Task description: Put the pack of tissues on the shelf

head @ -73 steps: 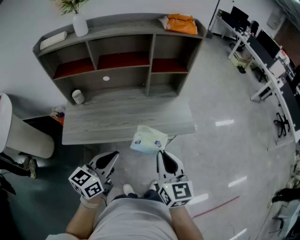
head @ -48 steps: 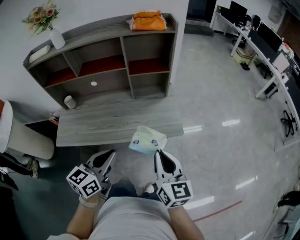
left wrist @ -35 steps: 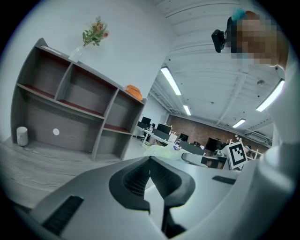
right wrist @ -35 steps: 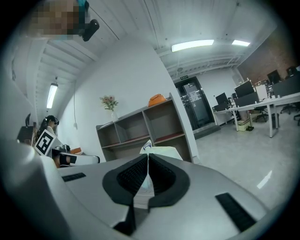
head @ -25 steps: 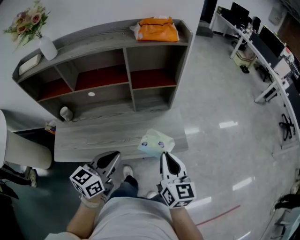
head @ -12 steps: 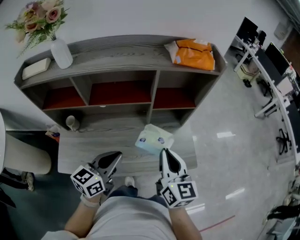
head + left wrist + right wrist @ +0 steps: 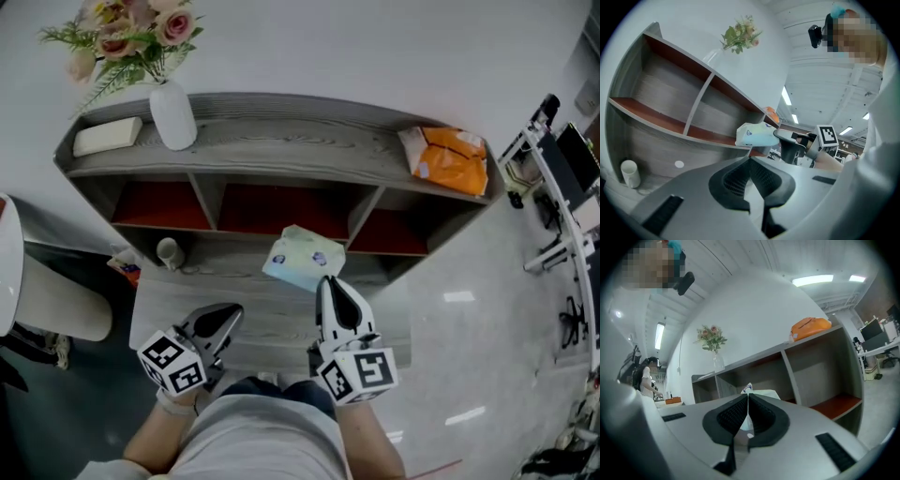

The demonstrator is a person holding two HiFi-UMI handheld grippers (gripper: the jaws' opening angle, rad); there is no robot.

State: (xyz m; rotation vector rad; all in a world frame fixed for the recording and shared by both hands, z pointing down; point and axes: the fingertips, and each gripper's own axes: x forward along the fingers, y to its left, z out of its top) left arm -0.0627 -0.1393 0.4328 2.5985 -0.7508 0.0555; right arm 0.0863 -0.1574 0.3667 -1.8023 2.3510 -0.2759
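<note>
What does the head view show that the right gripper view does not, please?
Only the head view shows the left gripper and the small white cup on the desk. Only the right gripper view shows the ceiling lights and, close up, the right gripper shut on the pack of tissues. Both show the shelf, the orange bag on top of it and the vase of flowers.

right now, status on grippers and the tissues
Right gripper shut on tissues, held in front of shelf, not yet placed. Left gripper shut, empty. Nothing between tissues and shelf.
</note>
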